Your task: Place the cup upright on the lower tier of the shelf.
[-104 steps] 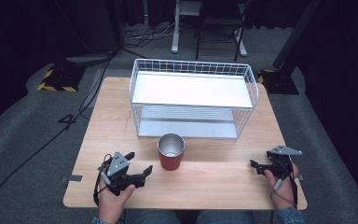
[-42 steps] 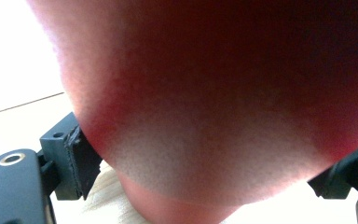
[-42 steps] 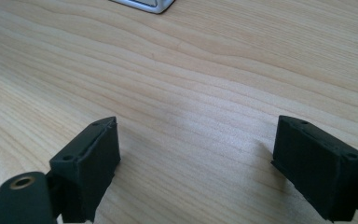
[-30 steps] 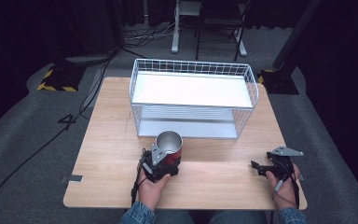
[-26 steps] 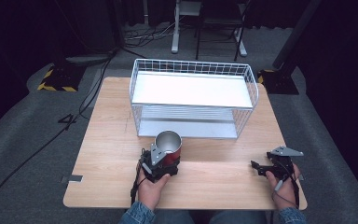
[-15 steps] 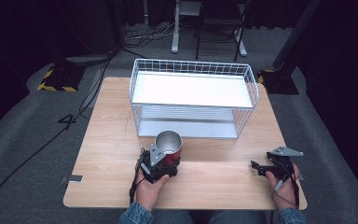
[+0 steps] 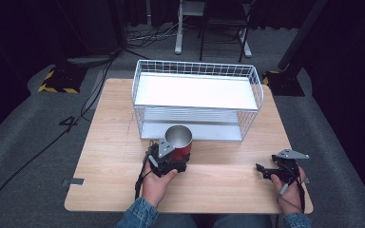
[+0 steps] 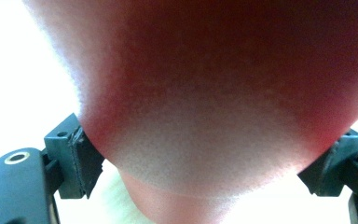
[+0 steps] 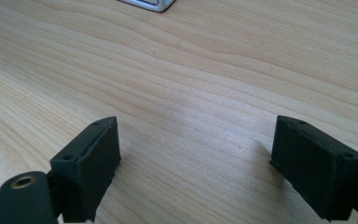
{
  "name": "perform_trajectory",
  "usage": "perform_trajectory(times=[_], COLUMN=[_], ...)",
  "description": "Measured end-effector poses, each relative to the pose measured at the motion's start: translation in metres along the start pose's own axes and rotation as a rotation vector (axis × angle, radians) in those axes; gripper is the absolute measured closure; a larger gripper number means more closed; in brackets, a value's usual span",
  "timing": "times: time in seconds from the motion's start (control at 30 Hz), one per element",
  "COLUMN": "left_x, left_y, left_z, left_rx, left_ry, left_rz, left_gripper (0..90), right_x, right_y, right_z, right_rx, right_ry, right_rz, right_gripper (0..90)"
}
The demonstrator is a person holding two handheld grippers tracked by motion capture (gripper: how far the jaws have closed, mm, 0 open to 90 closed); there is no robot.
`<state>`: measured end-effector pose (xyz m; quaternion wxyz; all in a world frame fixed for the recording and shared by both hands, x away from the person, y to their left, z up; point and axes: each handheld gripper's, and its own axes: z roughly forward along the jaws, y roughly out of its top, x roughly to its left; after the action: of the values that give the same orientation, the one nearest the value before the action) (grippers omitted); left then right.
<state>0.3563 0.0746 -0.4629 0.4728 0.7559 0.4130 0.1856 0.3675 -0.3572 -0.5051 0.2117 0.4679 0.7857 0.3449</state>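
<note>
A red cup (image 7: 184, 150) with a shiny metal inside stands near the middle of the wooden table (image 7: 109, 137), just in front of the wire basket (image 7: 195, 67). It looks slightly tilted. My left gripper (image 7: 175, 157) is shut on the cup from the near side. In the left gripper view the red cup (image 8: 214, 93) is blurred and very close, and both black pads (image 8: 81, 158) press its sides. At the front right, my right gripper (image 7: 262, 170) rests low over the table, open. Nothing but bare wood (image 9: 191, 70) lies between the jaws of this right gripper (image 9: 196, 158).
The white wire basket has a white upper shelf (image 7: 195, 90) and spans the back half of the table. One corner of its base (image 9: 149, 3) shows at the top of the right gripper view. Dark floor with cables and chair legs surrounds the table.
The left gripper has moved from the front left up to the cup and closed on its sides; the cup now leans slightly. The right gripper has stayed still.
</note>
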Motion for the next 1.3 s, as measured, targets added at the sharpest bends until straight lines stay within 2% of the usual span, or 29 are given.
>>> perform_trajectory(times=[0.1,0.3,0.63,0.73,0.97,1.1,1.3], left_x=[0.000,0.002,0.004,0.004,0.008,0.011,0.019], left_y=[0.009,0.024,0.039,0.044,0.052,0.055,0.056], left_z=[0.008,0.020,0.042,0.050,0.067,0.075,0.091], left_rx=[0.005,0.015,0.028,0.010,-0.014,-0.036,-0.043], left_ry=[-0.008,0.002,0.005,0.005,0.043,0.061,0.086], left_rz=[-0.004,0.008,0.021,0.020,0.028,0.016,0.007], left_gripper=[15.9,15.9,15.9,15.9,15.9,15.9,15.8], right_x=[0.000,0.000,0.000,0.000,0.000,0.000,0.000], right_y=[0.000,0.000,0.000,0.000,0.000,0.000,0.000], right_z=[0.000,0.000,0.000,0.000,0.000,0.000,0.000], right_rx=[0.000,-0.001,-0.001,0.000,0.000,0.000,0.000], right_ry=[0.000,0.000,0.000,0.000,0.000,0.000,-0.001], right_rz=[0.000,0.001,0.000,0.000,-0.001,-0.001,-0.002], right_gripper=[15.6,15.5,15.6,15.6,15.7,15.7,15.8])
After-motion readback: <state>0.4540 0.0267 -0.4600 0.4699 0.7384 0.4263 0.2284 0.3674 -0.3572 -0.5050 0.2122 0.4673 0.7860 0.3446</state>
